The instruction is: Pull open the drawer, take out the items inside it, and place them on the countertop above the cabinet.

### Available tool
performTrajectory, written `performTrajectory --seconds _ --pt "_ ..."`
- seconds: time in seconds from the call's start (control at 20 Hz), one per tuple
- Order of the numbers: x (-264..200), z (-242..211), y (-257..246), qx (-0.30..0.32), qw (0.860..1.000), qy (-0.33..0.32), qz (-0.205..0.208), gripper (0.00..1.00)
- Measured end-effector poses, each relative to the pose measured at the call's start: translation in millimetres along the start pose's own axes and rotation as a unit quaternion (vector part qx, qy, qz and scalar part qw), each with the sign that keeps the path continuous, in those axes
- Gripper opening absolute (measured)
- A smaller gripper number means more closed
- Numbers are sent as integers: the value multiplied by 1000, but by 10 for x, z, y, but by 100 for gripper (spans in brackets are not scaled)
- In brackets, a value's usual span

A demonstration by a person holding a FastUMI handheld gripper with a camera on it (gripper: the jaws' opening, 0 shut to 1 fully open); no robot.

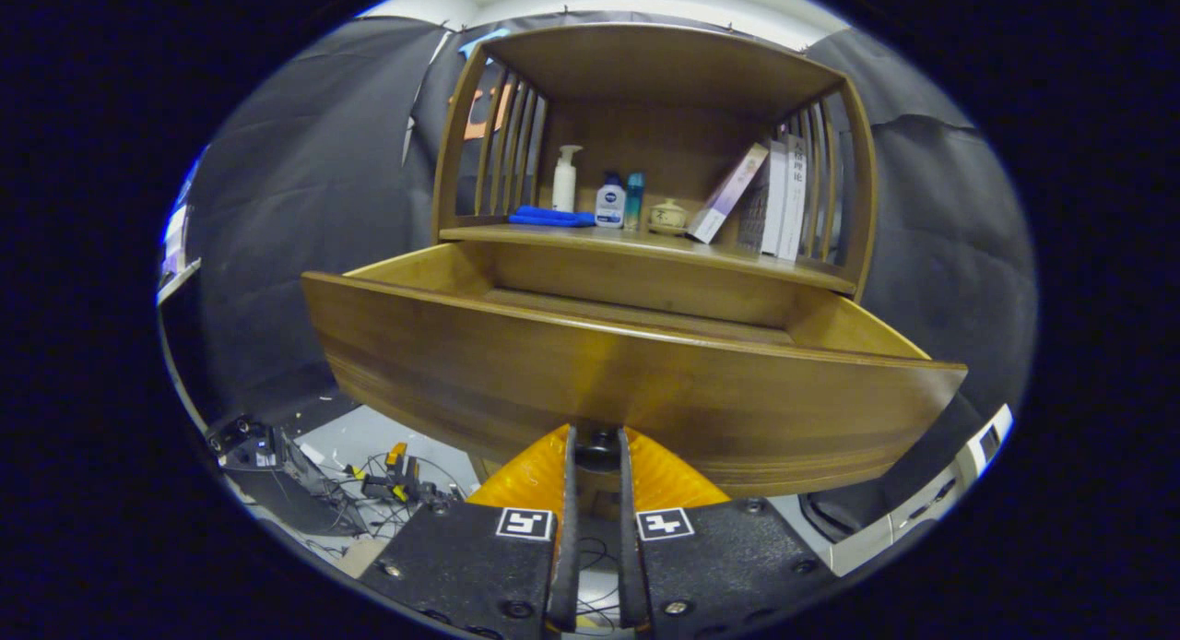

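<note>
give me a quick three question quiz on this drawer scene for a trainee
1. True or false: the drawer is pulled out.
2. What do the gripper fingers close on? A) knob B) blue cloth C) book
3. Fill in: the pump bottle stands on the ___ above the drawer.

Key: 1 true. 2 A, the dark knob sits between the nearly shut fingers, seemingly pinched. 3 countertop.
</note>
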State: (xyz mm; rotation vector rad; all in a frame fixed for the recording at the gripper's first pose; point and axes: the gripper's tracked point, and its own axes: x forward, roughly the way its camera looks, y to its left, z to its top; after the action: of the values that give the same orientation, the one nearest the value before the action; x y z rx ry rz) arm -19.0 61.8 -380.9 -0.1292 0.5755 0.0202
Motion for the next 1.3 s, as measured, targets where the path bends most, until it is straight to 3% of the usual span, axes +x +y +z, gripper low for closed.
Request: performTrajectory --seconds 0.3,0.5,0.7,1.05,1.3 --pt "-238 260 66 -5 1000 5 17 33" --pt "-349 768 155 -10 999 -15 50 49" --pt "-150 1066 125 1 997 13 75 64" --pt "425 1102 -113 -12 991 114 62 64" --pt "713 967 -154 23 979 192 63 64"
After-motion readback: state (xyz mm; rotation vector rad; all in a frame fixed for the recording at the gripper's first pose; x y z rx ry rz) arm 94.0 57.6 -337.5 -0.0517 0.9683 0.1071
